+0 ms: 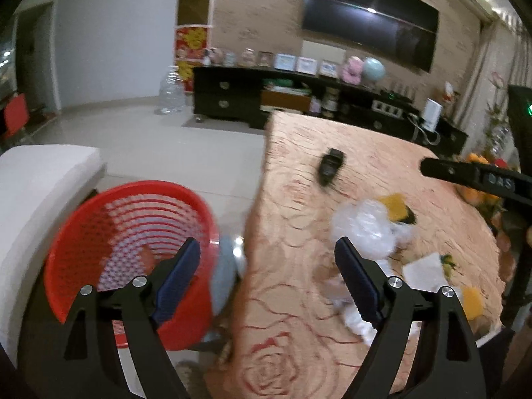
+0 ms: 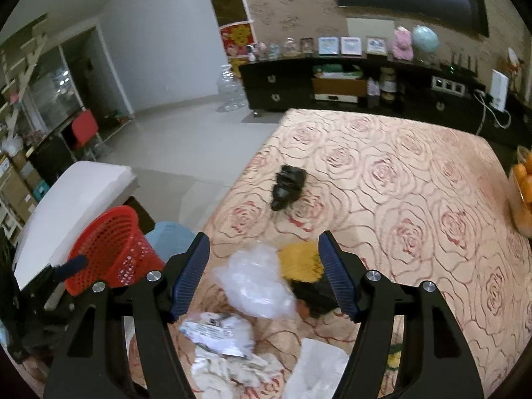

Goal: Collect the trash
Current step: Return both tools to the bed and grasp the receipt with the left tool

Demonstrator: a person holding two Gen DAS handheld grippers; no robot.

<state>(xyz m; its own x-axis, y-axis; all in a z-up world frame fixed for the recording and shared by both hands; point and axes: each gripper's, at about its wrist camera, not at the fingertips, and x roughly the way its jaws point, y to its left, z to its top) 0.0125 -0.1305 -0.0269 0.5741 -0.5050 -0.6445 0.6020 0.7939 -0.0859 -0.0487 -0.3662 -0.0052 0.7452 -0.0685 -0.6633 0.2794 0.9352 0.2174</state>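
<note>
A red mesh basket (image 1: 133,232) (image 2: 113,252) stands on the floor at the left edge of the table with the rose-patterned cloth (image 1: 365,153) (image 2: 415,183). On the cloth lie a crumpled clear plastic wrap (image 1: 369,222) (image 2: 256,282), a yellow and black wrapper (image 1: 395,209) (image 2: 299,262), a crumpled white packet (image 2: 219,332), white paper (image 1: 422,269) (image 2: 316,365) and a black crumpled piece (image 1: 329,166) (image 2: 287,186) farther back. My left gripper (image 1: 267,246) is open above the gap between basket and table, holding nothing. My right gripper (image 2: 264,236) is open above the clear wrap and yellow wrapper, not touching them.
A white cushioned seat (image 1: 40,179) is left of the basket, and a blue-grey object (image 1: 222,279) sits between basket and table. A dark TV cabinet (image 1: 299,99) and a big water bottle (image 1: 171,91) stand at the far wall. Oranges (image 2: 522,193) sit at the table's right edge.
</note>
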